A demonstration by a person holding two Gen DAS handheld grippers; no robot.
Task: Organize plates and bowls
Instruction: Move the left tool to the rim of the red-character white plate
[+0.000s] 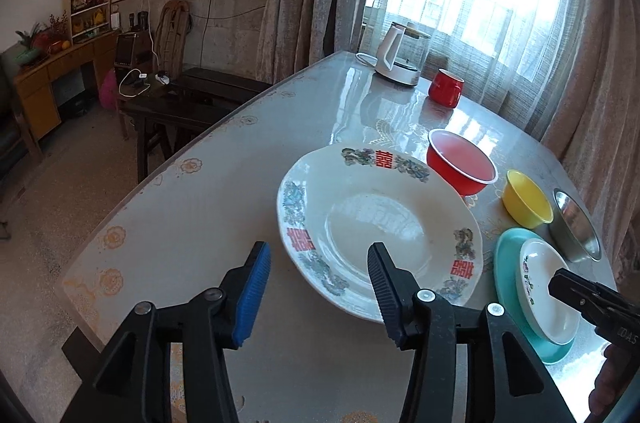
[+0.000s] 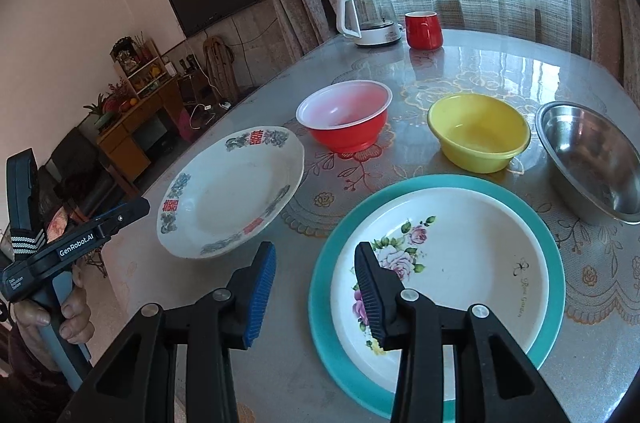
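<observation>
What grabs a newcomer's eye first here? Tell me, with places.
The big white plate with red characters lies near the table's left edge, by the left gripper. Right of it, a rose-printed plate sits on a teal plate under the open right gripper. Behind stand red, yellow and steel bowls in a row.

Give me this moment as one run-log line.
left tool: open, empty, over white patterned plate rim | right tool: open, empty, over rose plate stacked on teal plate | red, yellow, steel bowls unstacked

Red bowl, yellow bowl
</observation>
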